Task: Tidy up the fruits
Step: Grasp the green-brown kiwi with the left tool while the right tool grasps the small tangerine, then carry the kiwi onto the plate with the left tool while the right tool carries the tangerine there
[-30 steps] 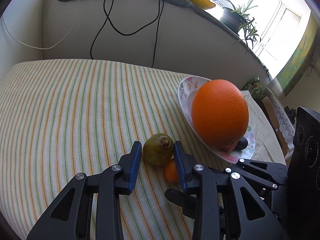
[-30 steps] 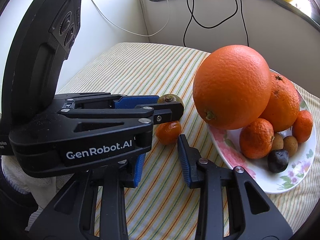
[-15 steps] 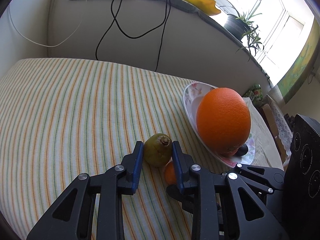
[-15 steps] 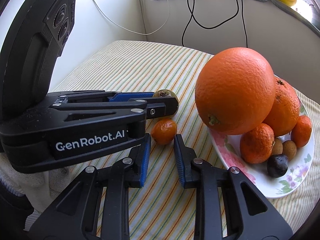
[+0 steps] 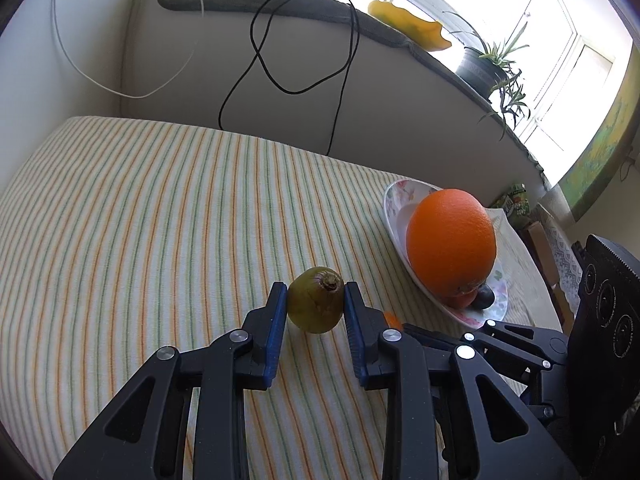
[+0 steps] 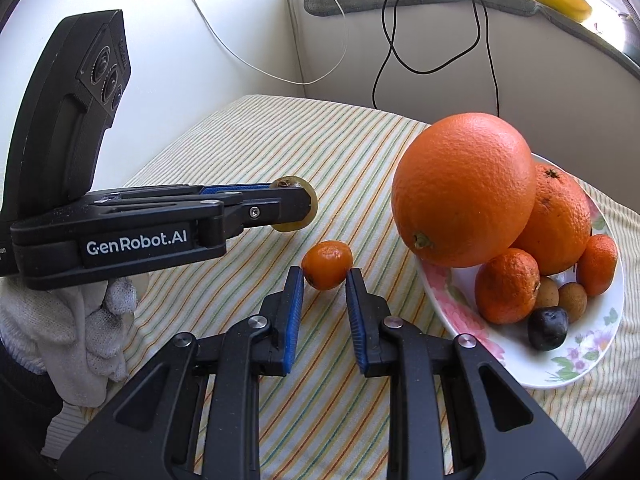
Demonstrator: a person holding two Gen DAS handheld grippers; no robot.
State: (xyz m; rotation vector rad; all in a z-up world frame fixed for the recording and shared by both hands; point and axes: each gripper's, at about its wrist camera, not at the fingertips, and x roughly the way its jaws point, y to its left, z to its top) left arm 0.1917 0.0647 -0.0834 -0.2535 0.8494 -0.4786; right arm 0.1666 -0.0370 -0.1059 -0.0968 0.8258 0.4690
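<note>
Blue pads of our left gripper point(image 5: 316, 300) now pinch the kiwi point(image 5: 315, 299) at lower centre of the left view; a second ago the jaws were spread with the kiwi loose between them. In the right view that gripper point(image 6: 294, 208) and kiwi point(image 6: 297, 209) sit left of centre, and the kiwi looks raised off the striped cloth point(image 6: 256, 152), though we can't be sure.

Our right gripper point(image 6: 324, 280) has narrowed from a wide spread, and both fingertips now sit at the sides of the small mandarin point(image 6: 327, 265), on the cloth at centre frame. We cannot tell whether the pads touch it.

"GenRobot.AI" reads in white on the left gripper's side. A white glove point(image 6: 68, 336) shows lower left.

On the right, the floral plate point(image 6: 576, 364) holds a big orange point(image 6: 464, 190), a second orange point(image 6: 558, 220), two mandarins point(image 6: 507, 291), two small brown fruits point(image 6: 572, 299) and a dark plum point(image 6: 547, 328).
</note>
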